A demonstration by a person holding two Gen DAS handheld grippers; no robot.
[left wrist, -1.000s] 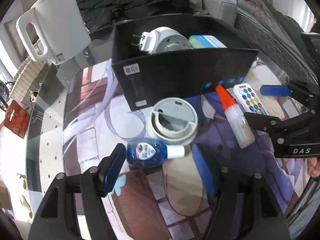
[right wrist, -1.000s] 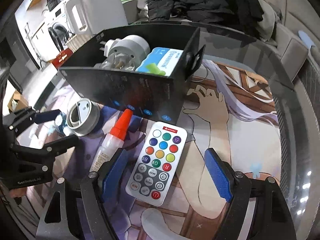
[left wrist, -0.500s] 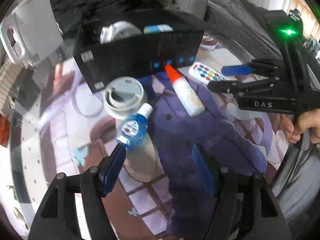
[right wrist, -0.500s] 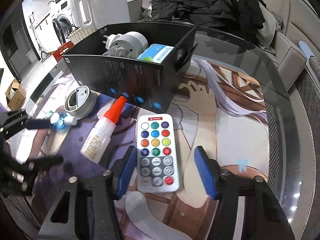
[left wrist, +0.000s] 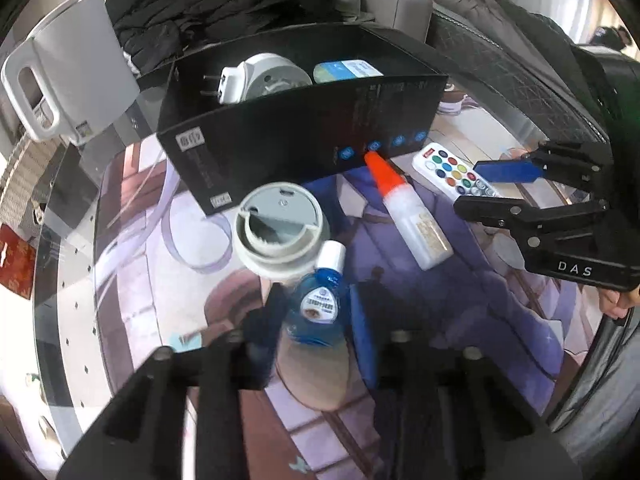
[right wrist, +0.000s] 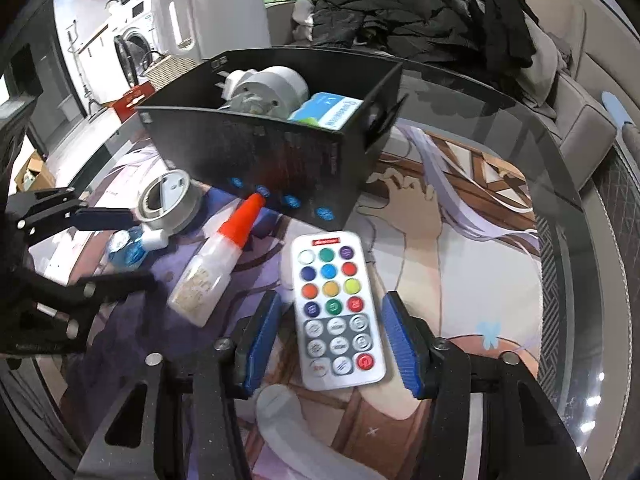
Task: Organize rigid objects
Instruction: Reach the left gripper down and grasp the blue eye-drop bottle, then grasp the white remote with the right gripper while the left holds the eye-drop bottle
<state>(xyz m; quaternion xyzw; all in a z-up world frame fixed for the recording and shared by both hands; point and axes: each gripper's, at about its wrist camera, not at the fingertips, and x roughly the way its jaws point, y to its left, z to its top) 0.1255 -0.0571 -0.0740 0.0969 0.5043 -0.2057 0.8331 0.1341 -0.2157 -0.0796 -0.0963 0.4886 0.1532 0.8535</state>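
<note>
A: On the bench, from the left, what lies before the black box?

B: A grey round lid, then a small blue bottle between the narrowed pads of the left hand-held gripper; contact is blurred.

A: And further right?

B: A glue bottle with an orange tip, then the remote control, flat between the right hand-held gripper, whose pads stand apart from its edges.

Black grippers, blue-padded jaws
</note>
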